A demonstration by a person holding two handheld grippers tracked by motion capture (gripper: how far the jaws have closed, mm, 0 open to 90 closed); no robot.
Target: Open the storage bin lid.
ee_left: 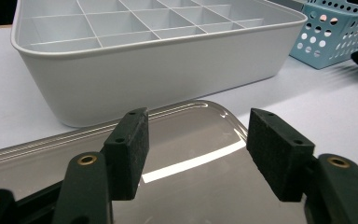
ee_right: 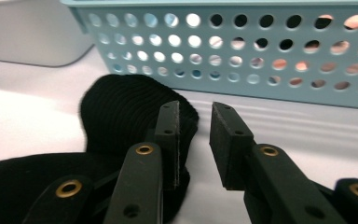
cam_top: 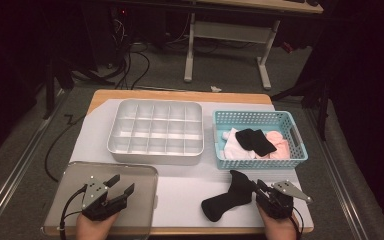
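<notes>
The room is dark. A grey carpet floor [cam_top: 25,165] lies all around the wooden table [cam_top: 180,95]. At twelve o'clock stands a white desk frame [cam_top: 227,35]. Black cables [cam_top: 130,62] curl on the floor at eleven o'clock.

High view sits above my side of the table [cam_top: 180,192], looks forward and down, takes in the whole top plus floor behind. Left gripper view rides low over the clear lid [ee_left: 191,154] at the near left corner, faces the near wall of the white divided tray [ee_left: 158,70], very close. Right gripper view is almost at table level near the near right edge, faces the front wall of the blue basket [ee_right: 270,60], close. Both gripper views share the tray and basket; the high view covers tray [cam_top: 155,131], basket [cam_top: 260,139] and lid [cam_top: 105,197].
</notes>
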